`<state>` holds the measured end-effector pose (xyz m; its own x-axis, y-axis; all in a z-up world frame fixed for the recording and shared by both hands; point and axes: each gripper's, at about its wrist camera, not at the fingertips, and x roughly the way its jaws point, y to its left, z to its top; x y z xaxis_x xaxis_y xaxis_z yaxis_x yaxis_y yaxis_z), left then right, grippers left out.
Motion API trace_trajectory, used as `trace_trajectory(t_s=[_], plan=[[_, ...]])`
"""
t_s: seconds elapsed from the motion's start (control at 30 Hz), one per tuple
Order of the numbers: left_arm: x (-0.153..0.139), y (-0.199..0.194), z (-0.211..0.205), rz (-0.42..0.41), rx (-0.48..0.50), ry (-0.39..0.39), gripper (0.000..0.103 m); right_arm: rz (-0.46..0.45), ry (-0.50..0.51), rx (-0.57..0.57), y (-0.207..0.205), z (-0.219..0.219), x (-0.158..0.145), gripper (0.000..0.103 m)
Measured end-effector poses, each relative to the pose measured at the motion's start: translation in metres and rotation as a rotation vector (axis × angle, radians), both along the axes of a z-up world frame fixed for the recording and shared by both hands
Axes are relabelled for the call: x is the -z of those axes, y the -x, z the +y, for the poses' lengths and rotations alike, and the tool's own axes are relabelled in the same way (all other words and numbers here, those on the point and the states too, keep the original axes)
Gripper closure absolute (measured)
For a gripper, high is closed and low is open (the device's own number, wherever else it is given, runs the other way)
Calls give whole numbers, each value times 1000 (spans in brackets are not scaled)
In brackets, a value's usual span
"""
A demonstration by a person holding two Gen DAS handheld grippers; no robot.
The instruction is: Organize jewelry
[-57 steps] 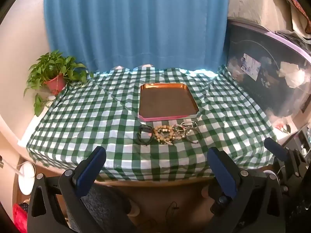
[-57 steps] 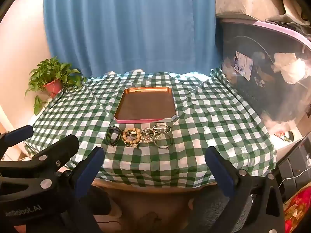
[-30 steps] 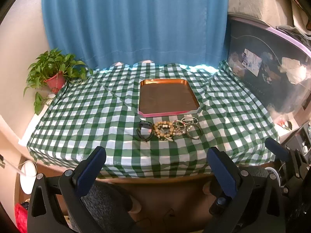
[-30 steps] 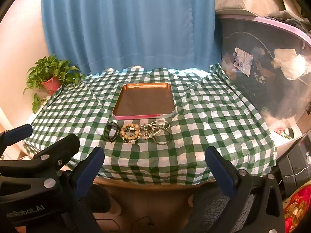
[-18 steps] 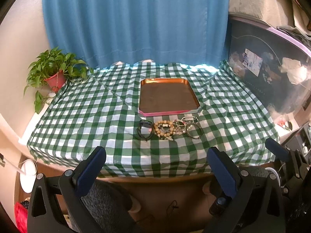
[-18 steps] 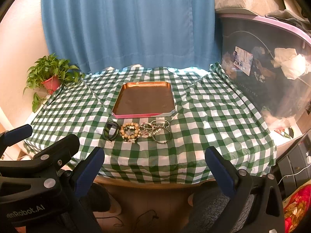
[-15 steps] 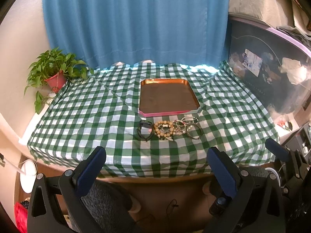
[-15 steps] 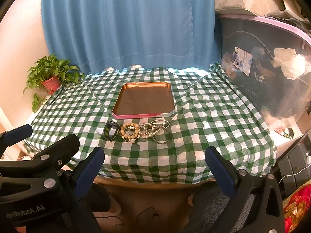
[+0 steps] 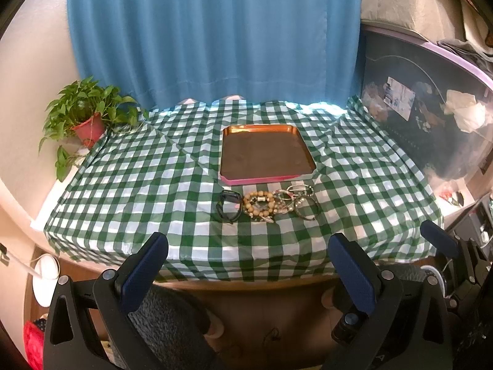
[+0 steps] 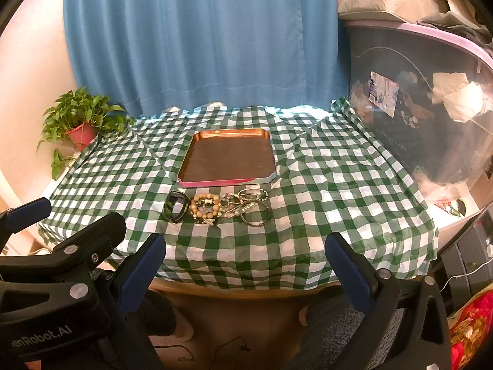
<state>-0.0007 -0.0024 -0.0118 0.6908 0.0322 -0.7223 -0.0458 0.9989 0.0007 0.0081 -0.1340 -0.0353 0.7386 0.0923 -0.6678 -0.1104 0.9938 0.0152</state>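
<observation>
The jewelry pile (image 9: 266, 202) lies in a row running left-right, straight ahead of both tools, just short of the tray (image 9: 266, 179). Left gripper (image 9: 246, 273) and right gripper (image 10: 245, 273) gape, empty (neither seems nearer).

Sharp, warm-tinted frames; backlight through blue curtain (image 9: 212, 34), glare on far tablecloth (image 9: 317, 106), heavy fisheye-edge vignetting.

the right gripper (image 10: 245, 265) hangs wide open before the checked table (image 10: 323, 185), where bracelets (image 10: 215, 205) lie bunched just beside the near rim of a tray (image 10: 228, 182), left gripper (image 10: 27, 212) alongside.
</observation>
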Motion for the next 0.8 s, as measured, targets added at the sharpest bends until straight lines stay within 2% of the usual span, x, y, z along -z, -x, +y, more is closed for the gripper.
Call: trace_trajectory(t_s=[0.8], plan=[[3, 5, 4, 10, 3, 2, 0, 15, -1, 1, 0, 3, 5, 1]])
